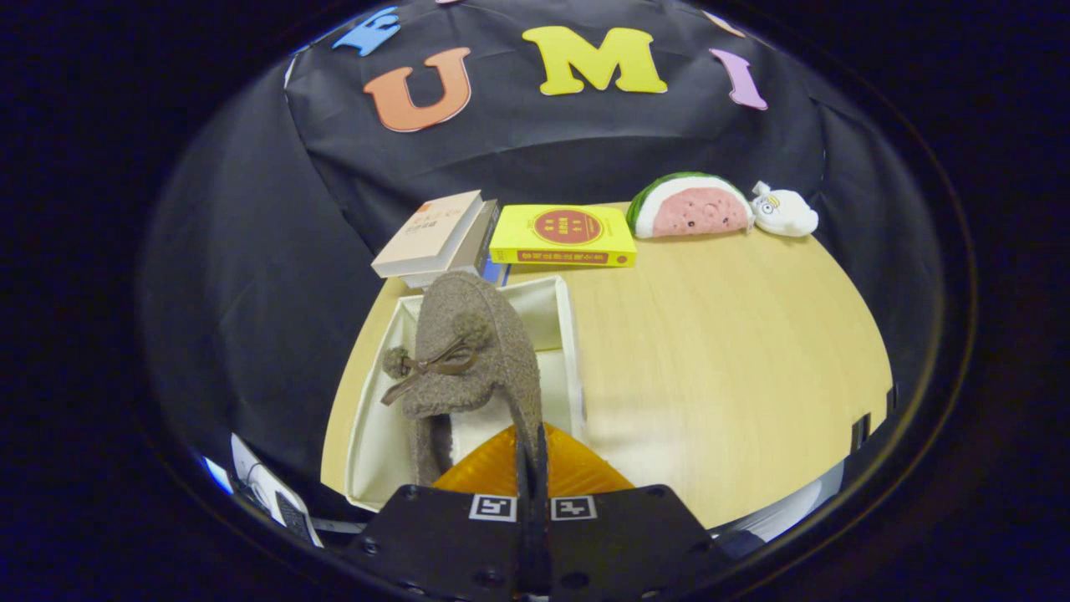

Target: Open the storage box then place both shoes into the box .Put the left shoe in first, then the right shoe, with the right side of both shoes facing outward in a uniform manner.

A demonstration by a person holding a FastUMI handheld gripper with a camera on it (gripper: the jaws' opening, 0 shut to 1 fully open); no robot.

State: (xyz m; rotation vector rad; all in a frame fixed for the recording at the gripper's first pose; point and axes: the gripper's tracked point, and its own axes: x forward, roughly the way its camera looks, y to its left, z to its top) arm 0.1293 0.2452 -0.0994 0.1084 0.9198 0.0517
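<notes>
A brown woolly shoe with pompoms (472, 351) is pinched by the gripper (532, 468), held above the open cream fabric storage box (568, 334).

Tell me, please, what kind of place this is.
Probably a staged recording booth, not a real home: black cloth wall, a wooden table with books and plush toys. The hand-held gripper grips a brown shoe over an open box.
</notes>
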